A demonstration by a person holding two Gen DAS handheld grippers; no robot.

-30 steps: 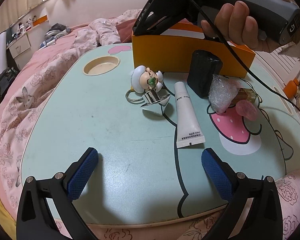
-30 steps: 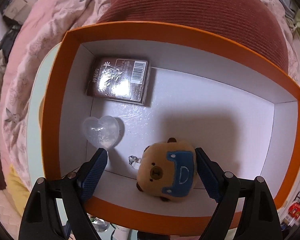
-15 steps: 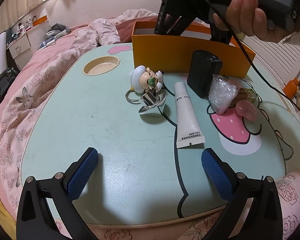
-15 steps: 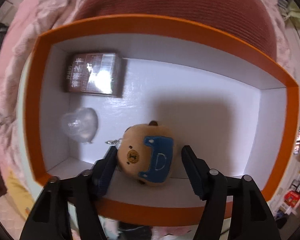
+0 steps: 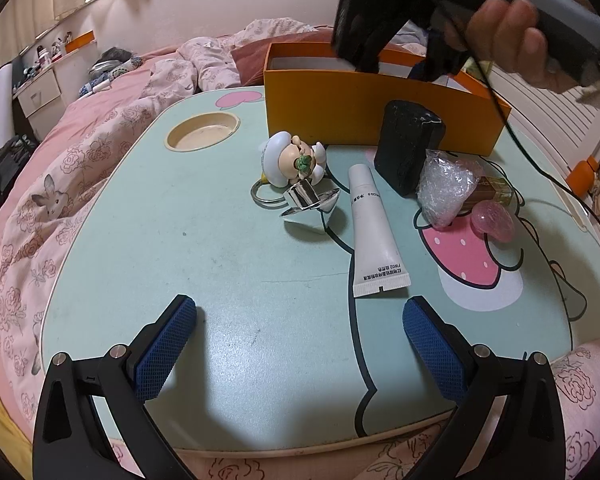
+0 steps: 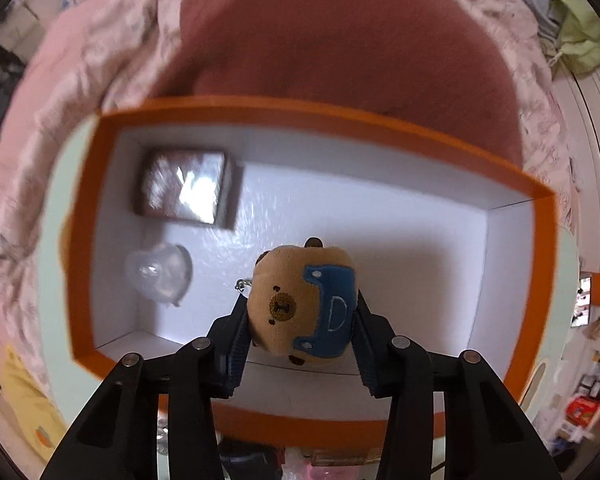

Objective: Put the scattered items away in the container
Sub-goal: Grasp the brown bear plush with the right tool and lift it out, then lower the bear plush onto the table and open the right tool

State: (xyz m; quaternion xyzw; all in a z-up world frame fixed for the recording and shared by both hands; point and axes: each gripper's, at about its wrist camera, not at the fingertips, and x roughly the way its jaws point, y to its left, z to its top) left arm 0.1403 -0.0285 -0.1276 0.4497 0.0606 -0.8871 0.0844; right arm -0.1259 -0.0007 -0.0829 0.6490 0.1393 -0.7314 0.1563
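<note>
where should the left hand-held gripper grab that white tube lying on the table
Grip the white tube across its middle body, coming from above with one jaw on each long side. It lies flat, cap end toward the orange box and wide crimped end toward the left hand-held gripper, so it likely suits a straight-down pinch. The sides look clear; the shiny clip lies apart on its left.

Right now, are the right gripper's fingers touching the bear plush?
Touching. The right wrist view shows both fingers pressed against the sides of the bear plush.
</note>
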